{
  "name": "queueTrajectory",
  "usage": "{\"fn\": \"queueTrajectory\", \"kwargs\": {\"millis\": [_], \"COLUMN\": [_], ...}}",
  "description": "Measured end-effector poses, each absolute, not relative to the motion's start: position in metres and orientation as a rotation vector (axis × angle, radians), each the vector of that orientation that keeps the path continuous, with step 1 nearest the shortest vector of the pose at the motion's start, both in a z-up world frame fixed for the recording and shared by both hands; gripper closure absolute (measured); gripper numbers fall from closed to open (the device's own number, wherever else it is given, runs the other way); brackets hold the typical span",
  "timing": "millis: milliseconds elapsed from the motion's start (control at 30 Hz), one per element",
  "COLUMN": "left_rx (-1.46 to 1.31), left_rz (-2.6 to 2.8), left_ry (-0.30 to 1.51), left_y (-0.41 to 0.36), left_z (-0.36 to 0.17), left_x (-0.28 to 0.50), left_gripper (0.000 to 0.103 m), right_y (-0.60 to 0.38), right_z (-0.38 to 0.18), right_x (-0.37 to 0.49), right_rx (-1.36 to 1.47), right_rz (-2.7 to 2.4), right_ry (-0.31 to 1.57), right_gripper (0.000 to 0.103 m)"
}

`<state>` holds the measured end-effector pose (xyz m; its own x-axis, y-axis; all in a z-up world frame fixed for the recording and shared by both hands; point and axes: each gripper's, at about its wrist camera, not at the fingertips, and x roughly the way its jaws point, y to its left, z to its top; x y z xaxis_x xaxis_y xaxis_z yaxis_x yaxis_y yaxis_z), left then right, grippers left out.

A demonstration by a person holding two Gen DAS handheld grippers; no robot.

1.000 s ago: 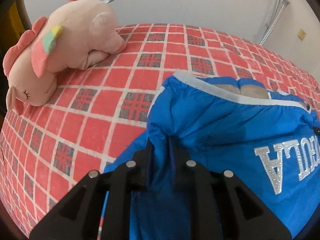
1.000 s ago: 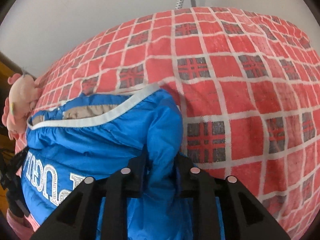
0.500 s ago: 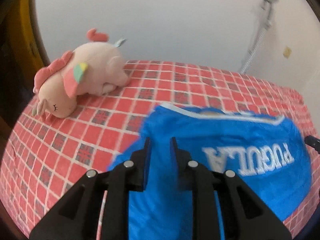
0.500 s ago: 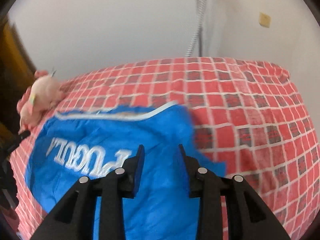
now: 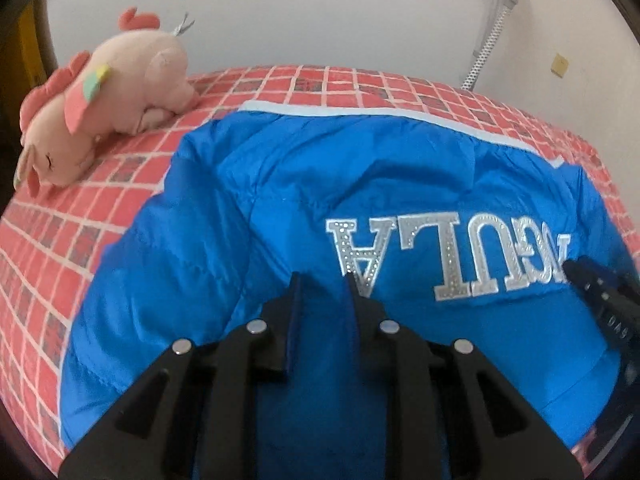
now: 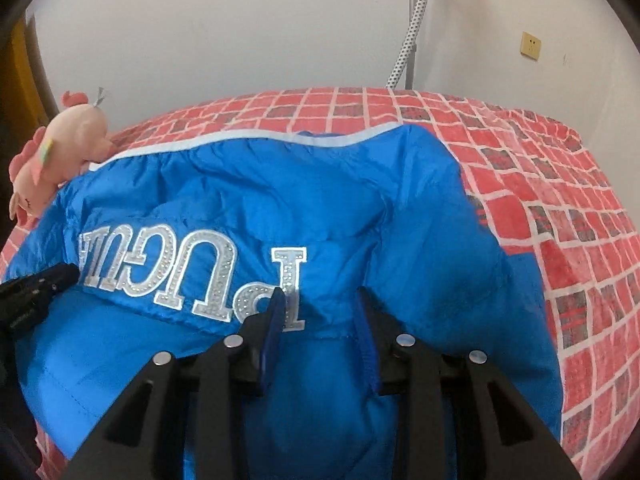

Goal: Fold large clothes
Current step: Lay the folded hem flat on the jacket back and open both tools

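Jacket [image 5: 360, 184]: blue, flat on the bed [image 5: 100, 184], lettering up.
Left claw [image 5: 322, 280]: jaws parted, just widened, nothing gripped.
Right claw [image 6: 320, 300]: parted, empty.
Plush [image 5: 104, 100]: beside jacket.

The left tongs [image 5: 322, 280] are matte black, with angular cut-out arms, four round silver screws and blue-lined fingers [image 5: 295, 300]. The right tongs [image 6: 318, 300] match them; small pale lettering on their side is too blurred to read.
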<state>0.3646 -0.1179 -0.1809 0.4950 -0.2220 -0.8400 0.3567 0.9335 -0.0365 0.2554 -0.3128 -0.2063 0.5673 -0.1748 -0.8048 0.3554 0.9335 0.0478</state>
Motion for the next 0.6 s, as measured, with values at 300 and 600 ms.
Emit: {"fn": "queueTrajectory", "kwargs": {"millis": [300,600], "left_rx": [0.164,0.215], "left_rz": [-0.34,-0.324], "left_ry": [0.923,0.921], "left_y": [-0.109,-0.103], "left_z": [-0.143,-0.172], "left_x": [0.315,0.296], "left_gripper": [0.065,0.064], "right_y": [-0.287,-0.284], "right_z": [-0.166,-0.202], "right_x": [0.189,0.184], "right_rx": [0.215,0.24], "right_rz": [-0.214,-0.223], "right_ry": [0.844,0.909], "right_gripper": [0.069,0.068]}}
